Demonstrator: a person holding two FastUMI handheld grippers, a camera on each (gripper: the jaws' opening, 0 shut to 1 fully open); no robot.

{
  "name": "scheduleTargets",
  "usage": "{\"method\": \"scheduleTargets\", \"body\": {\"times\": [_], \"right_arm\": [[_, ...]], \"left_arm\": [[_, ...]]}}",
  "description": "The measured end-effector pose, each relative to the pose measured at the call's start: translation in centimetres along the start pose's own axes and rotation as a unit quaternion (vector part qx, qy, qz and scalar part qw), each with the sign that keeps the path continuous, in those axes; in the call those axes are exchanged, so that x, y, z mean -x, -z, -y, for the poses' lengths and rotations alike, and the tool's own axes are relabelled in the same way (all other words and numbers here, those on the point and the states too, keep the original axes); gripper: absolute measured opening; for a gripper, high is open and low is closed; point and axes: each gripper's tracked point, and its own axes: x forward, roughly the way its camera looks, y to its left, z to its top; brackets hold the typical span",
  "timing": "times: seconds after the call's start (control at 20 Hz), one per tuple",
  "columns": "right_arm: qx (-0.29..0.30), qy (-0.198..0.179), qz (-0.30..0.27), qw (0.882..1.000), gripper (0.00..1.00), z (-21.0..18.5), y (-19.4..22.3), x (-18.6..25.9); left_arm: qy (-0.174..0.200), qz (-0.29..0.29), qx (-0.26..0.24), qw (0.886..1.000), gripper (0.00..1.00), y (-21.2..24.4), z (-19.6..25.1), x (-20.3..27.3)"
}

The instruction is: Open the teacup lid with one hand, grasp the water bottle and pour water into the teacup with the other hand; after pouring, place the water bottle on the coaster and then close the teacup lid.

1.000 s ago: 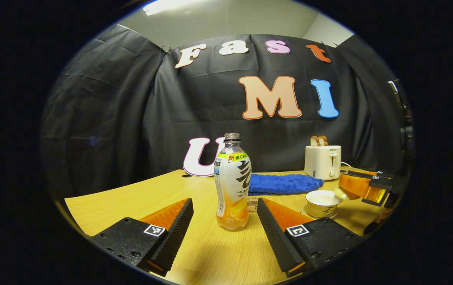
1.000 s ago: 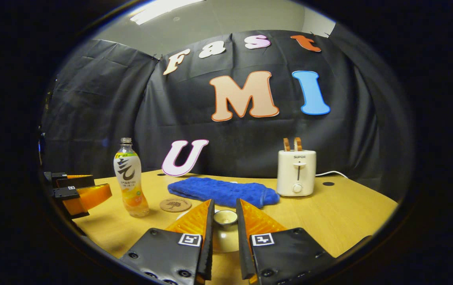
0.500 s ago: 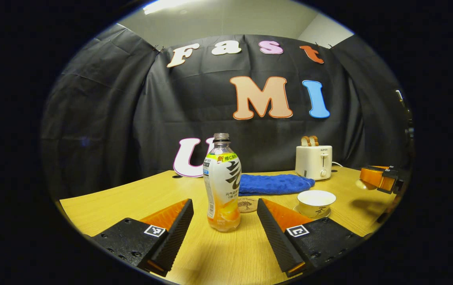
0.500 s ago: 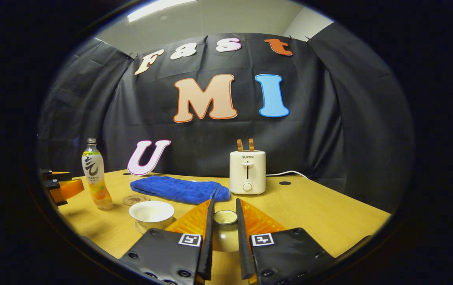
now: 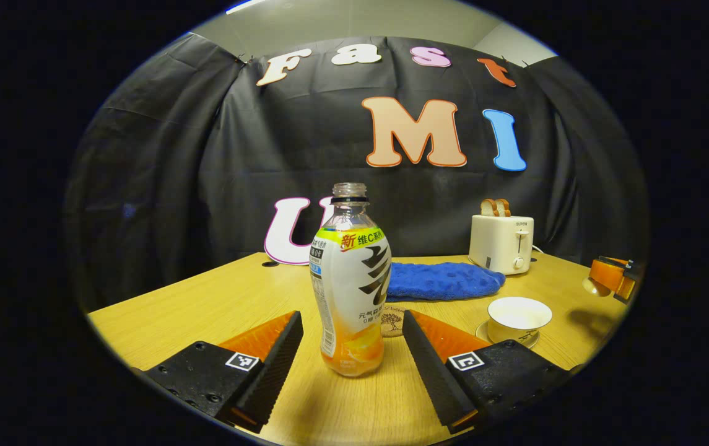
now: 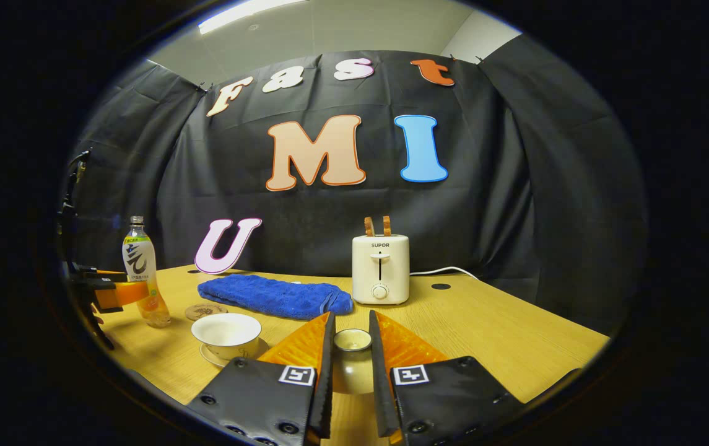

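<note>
In the left gripper view, the left gripper (image 5: 349, 347) has its fingers spread wide on either side of the water bottle (image 5: 350, 280), with bare wood showing between each finger and the bottle; neither finger touches it. To the left of the bottle the table (image 5: 205, 303) runs open to its front-left edge. The bottle stands upright and uncapped, clear at the neck, with a white label and orange liquid in its lower part. Just behind it lies the round coaster (image 5: 392, 321), partly hidden by the bottle and the finger. Further right, the blue cloth (image 5: 444, 280) lies toward the back, and the teacup (image 5: 519, 318) sits open on its saucer (image 5: 530, 340), near the right finger. The toaster (image 5: 501, 242) stands at the back edge. At the far right the right gripper (image 5: 611, 279) hangs above the table, well apart from the cup.

In the right gripper view, the right gripper (image 6: 350, 348) has its fingers drawn narrow, both pressing on the teacup lid (image 6: 352, 365), a pale domed piece with a round knob. Open tabletop stretches from the lid to the table's right edge.
</note>
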Motion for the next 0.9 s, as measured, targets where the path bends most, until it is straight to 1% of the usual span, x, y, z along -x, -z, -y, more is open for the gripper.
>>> {"method": "scheduleTargets", "body": {"times": [0.1,0.25,0.5,0.7,0.75,0.8,0.85,0.9], "right_arm": [[0.000,-0.001,0.000,1.000,0.31,0.0,0.0,0.0],[0.000,-0.001,0.000,1.000,0.31,0.0,0.0,0.0],[0.000,-0.003,0.000,1.000,0.31,-0.1,0.0,0.0],[0.000,-0.003,0.000,1.000,0.31,-0.1,0.0,0.0],[0.000,-0.003,0.000,1.000,0.31,-0.1,-0.1,0.0],[0.000,-0.003,0.000,1.000,0.31,0.0,-0.1,0.1],[0.000,-0.003,0.000,1.000,0.31,0.0,-0.1,0.1],[0.000,-0.003,0.000,1.000,0.31,0.0,-0.1,0.1]], "left_arm": [[0.004,-0.022,0.005,1.000,0.94,0.7,-0.2,-1.1],[0.005,-0.035,0.011,0.999,0.94,0.9,-0.3,-2.3],[0.002,-0.054,0.003,0.999,0.85,1.3,-0.5,-4.0],[0.003,-0.065,-0.008,0.998,0.83,1.8,-0.1,-4.9],[0.002,-0.067,-0.010,0.998,0.76,1.8,-0.2,-4.9],[0.001,-0.067,-0.011,0.998,0.73,1.7,-0.2,-4.8],[0.004,-0.067,-0.011,0.998,0.65,1.8,-0.1,-4.6],[0.008,-0.068,-0.010,0.998,0.64,1.9,0.2,-4.6]]}}
